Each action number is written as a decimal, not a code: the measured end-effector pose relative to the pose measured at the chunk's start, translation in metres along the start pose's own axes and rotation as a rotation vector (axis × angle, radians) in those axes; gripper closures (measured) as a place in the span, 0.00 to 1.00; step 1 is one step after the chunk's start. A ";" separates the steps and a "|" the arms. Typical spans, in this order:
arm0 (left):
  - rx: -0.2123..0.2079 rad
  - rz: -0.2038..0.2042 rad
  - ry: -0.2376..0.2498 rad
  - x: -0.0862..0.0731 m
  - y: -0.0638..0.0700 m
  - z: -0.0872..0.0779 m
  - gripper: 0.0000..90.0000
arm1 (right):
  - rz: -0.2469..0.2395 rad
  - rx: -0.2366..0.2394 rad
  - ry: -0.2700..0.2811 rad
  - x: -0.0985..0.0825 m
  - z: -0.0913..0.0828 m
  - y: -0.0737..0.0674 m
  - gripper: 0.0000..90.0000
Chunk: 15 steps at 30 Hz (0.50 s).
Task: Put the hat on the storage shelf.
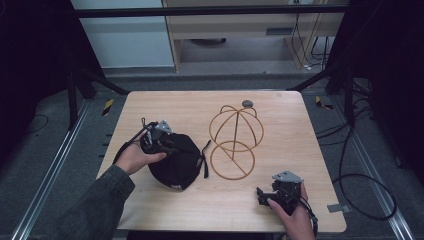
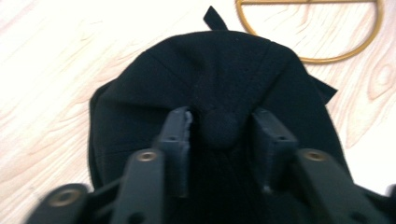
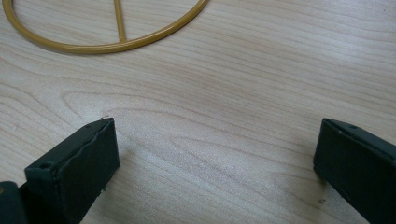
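A black cap (image 1: pixel 177 162) lies on the wooden table (image 1: pixel 200 205), left of centre. My left gripper (image 1: pixel 159 137) sits on its crown. In the left gripper view the jaws stand on either side of the cap's top button (image 2: pixel 219 129), and bunched cap fabric (image 2: pixel 224 70) fills the gap at my left gripper (image 2: pixel 222 122). A gold wire hat stand (image 1: pixel 235 140) lies right of the cap, and its ring (image 2: pixel 327 59) shows beyond the cap. My right gripper (image 1: pixel 262 194) rests near the front right edge, open over bare wood (image 3: pixel 215 144), with the stand's ring (image 3: pixel 107 46) ahead.
A small grey round object (image 1: pixel 247 103) lies at the far side of the table by the stand's dome. The cap's strap (image 1: pixel 205 160) trails toward the stand. Black frame posts and cables (image 1: pixel 360 180) surround the table on the floor.
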<state>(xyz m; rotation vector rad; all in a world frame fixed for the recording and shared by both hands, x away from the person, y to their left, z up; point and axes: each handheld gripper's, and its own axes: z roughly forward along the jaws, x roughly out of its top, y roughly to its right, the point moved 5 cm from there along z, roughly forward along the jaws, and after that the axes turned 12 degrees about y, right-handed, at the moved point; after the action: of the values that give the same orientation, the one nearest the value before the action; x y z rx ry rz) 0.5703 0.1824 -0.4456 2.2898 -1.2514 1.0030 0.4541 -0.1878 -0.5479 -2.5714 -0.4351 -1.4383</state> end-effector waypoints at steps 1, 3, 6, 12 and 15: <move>-0.002 0.005 0.006 0.000 0.001 0.000 0.73 | 0.000 0.000 0.000 0.000 0.000 0.000 0.00; 0.000 0.005 0.017 0.001 0.002 -0.003 0.75 | 0.000 0.000 0.000 0.000 0.000 0.000 0.00; 0.005 0.000 0.041 0.003 0.003 -0.008 0.76 | 0.000 0.000 0.000 0.000 0.000 0.000 0.00; 0.029 0.000 0.150 0.010 0.011 -0.036 0.76 | 0.000 0.000 0.000 0.000 0.000 0.000 0.00; 0.027 -0.001 0.184 0.009 0.015 -0.049 0.77 | 0.000 0.000 0.000 0.000 0.000 0.000 0.00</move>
<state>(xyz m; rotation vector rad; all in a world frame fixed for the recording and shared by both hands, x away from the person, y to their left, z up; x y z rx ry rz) 0.5403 0.1974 -0.4056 2.1606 -1.1677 1.2066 0.4541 -0.1878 -0.5479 -2.5714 -0.4349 -1.4379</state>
